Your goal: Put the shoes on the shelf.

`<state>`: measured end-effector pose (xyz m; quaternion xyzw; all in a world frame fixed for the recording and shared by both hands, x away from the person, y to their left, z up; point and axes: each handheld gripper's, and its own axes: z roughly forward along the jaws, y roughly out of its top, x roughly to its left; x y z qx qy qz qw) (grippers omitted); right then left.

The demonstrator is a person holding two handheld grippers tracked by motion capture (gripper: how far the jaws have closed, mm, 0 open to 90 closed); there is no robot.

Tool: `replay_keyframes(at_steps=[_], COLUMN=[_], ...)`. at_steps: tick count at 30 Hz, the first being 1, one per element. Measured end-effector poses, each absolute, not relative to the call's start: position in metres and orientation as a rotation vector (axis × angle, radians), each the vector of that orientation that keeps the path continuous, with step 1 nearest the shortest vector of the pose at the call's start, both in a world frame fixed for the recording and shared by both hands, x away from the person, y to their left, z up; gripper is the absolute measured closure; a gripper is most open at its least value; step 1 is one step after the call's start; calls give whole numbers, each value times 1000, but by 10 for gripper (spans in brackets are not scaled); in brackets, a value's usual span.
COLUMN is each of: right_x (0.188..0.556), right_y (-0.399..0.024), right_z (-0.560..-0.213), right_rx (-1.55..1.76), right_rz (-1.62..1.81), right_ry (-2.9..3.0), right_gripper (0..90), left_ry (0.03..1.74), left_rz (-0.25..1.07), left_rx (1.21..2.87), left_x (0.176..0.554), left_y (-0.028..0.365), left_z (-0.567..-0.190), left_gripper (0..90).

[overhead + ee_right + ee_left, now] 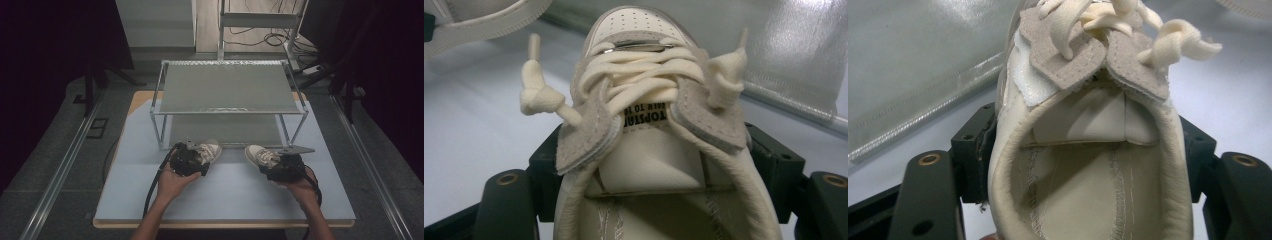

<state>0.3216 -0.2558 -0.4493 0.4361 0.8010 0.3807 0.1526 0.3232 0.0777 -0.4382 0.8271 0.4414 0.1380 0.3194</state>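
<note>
Blue table (225, 197), left gripper (192, 159) gripping left shoe (209, 151)

Dark curtains (45, 40) are enclosing what is looking like a recording lab. Cables (260, 35) are trailing over the floor behind a table (225, 200), with floor rails (65, 165) running alongside.

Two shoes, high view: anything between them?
Nothing. In the high view, bare pale blue tabletop separates the left shoe from the right shoe.
</note>
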Motion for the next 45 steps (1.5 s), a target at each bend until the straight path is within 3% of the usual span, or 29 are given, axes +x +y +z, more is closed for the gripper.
replay_keyframes(at_steps=[45], right_x=[373], right_y=[-212], right_z=[-449], right_rx=[1335], right_rz=[1095], right_ry=[2229], right_gripper=[270], left_ry=[1221], left_rz=[359], left_rx=[2137], left_x=[373], left_y=[62], left_z=[-447], left_gripper=[302])
